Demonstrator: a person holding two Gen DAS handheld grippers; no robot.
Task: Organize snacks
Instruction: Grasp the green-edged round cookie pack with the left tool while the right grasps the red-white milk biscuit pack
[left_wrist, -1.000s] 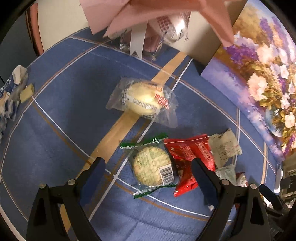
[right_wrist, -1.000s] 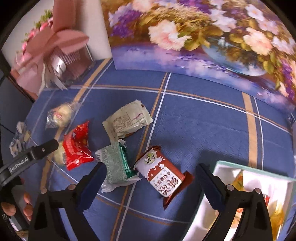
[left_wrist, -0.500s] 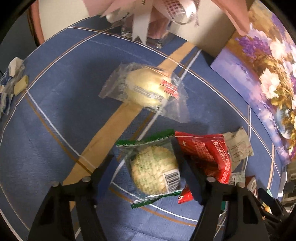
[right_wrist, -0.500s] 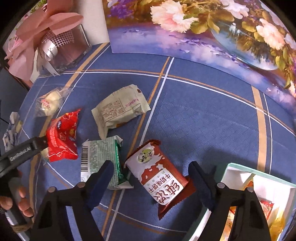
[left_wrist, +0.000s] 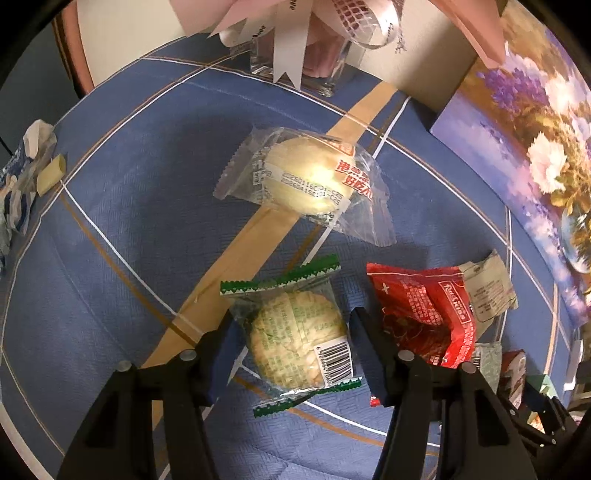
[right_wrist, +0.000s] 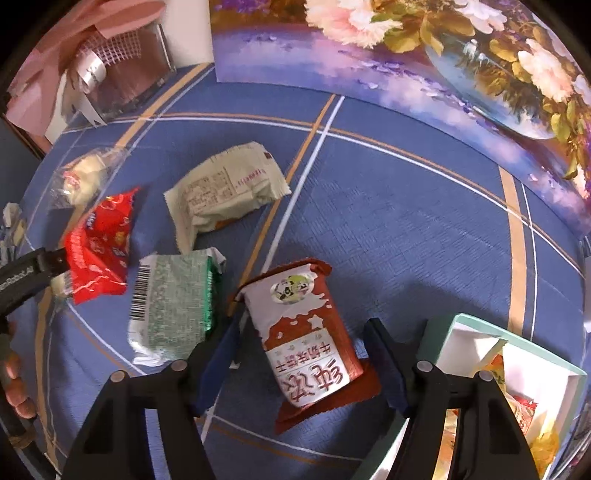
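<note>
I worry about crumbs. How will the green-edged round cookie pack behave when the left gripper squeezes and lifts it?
The green-edged cookie pack sits between the left gripper jaws, which have just been closing. Its loose clear film probably crinkles and slips first. The cookie looks cracked already, so a hard squeeze may crumble it. It is likely light.
</note>
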